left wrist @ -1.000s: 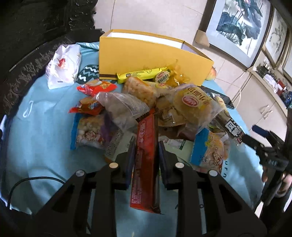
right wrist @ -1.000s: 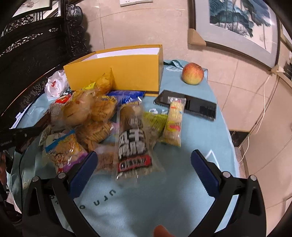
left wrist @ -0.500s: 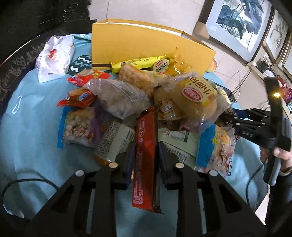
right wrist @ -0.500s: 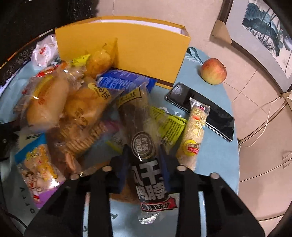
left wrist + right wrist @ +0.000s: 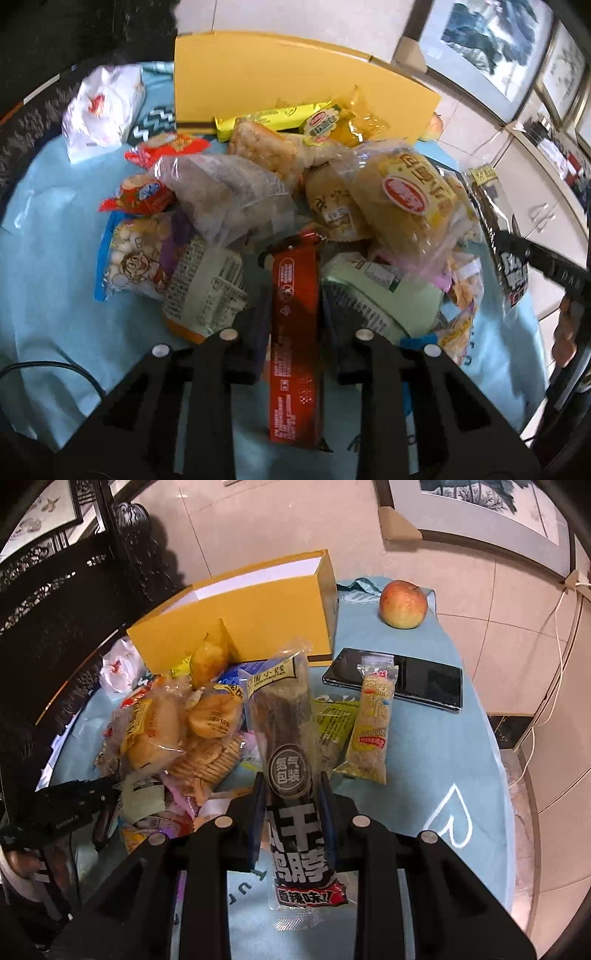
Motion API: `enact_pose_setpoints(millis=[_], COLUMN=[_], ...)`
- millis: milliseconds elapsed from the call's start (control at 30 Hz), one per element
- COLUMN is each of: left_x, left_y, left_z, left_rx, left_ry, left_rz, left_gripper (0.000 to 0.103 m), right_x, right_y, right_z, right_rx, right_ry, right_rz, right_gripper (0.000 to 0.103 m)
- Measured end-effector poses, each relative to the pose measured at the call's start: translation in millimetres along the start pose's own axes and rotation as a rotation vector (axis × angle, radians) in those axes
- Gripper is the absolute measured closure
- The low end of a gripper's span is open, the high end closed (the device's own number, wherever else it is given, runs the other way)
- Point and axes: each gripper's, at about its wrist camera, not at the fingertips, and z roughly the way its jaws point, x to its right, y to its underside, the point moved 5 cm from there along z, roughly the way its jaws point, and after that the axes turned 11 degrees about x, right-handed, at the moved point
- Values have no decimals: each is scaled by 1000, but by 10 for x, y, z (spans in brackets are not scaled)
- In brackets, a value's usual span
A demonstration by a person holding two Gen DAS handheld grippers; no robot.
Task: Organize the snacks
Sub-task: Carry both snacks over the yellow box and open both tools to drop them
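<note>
My left gripper [image 5: 293,291] is shut on a long red snack bar [image 5: 294,332], held over the near side of a heap of snack packets [image 5: 258,192] on a blue tablecloth. My right gripper [image 5: 290,794] is shut on a long dark packet of dried meat [image 5: 284,746] and holds it lifted above the cloth; this packet also shows at the right of the left wrist view [image 5: 502,251]. An open yellow box [image 5: 288,81] stands behind the heap; it also shows in the right wrist view [image 5: 251,616].
The round table has a blue cloth [image 5: 443,775]. An apple [image 5: 403,604] and a black phone [image 5: 421,681] lie at the far right, a sesame bar [image 5: 371,727] beside the phone. A white plastic bag [image 5: 99,110] lies at the far left. Dark carved furniture stands behind.
My right gripper closed on the dark meat packet and lifted it off the cloth. My left gripper kept its hold on the red bar and moved closer to the heap.
</note>
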Motion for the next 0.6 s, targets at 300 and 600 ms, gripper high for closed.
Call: enact_pose_setpoints(millis=[300, 600], left_x=[10, 187], left_y=[-186, -1114], left_z=[-536, -486], left_rx=[97, 182], left_ry=[74, 86], left_rz=[-2, -8], left_gripper=[77, 77], right_x=[-38, -411], right_y=[-51, -754], right_z=[-150, -210], right_rx=[41, 140], right_ry=[-38, -111], right_rz=[12, -60], right_gripper=[76, 76])
